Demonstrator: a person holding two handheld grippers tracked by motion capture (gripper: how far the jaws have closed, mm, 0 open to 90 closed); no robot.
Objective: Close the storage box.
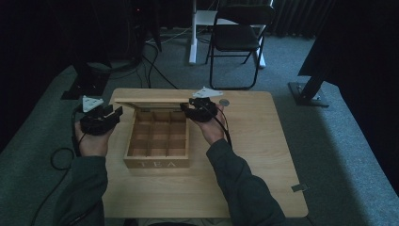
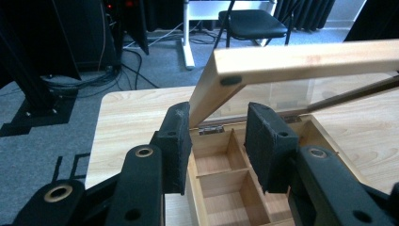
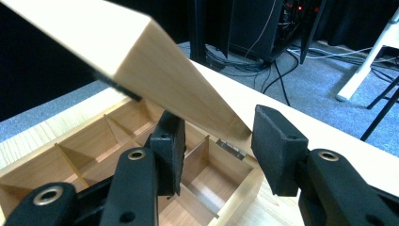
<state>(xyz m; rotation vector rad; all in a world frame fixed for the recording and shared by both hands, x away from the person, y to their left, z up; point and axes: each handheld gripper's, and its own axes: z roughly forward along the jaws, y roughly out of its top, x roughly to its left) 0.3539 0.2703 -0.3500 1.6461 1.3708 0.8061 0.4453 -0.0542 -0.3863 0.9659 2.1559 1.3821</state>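
The person's sleeves are coming in over the near edge of the wooden table (image 1: 263, 141), one hand on each side of a wooden tea box (image 1: 157, 162) that is sitting a little left of the table's middle, its front panel lettered TEA and facing the near edge. Its nine compartments are lying open to view.

The left gripper (image 1: 109, 114) is hovering just off the box's left side, near the table's left edge; in the left gripper view its jaws are standing apart with only air between the pads, the lid's (image 2: 301, 61) side rail (image 2: 207, 101) running just past the left pad (image 2: 175, 141), and I cannot tell whether it is touching.

The right gripper (image 1: 189, 109) is sitting at the box's far right corner, and its jaws too are standing apart, the lid's right side rail (image 3: 188, 89) passing close beside one pad (image 3: 168, 146).

The lid is hanging half raised on its hinge (image 3: 231, 148) along the box's far edge.

Beyond the table, a black folding chair (image 1: 241, 35) is standing on the grey carpet.
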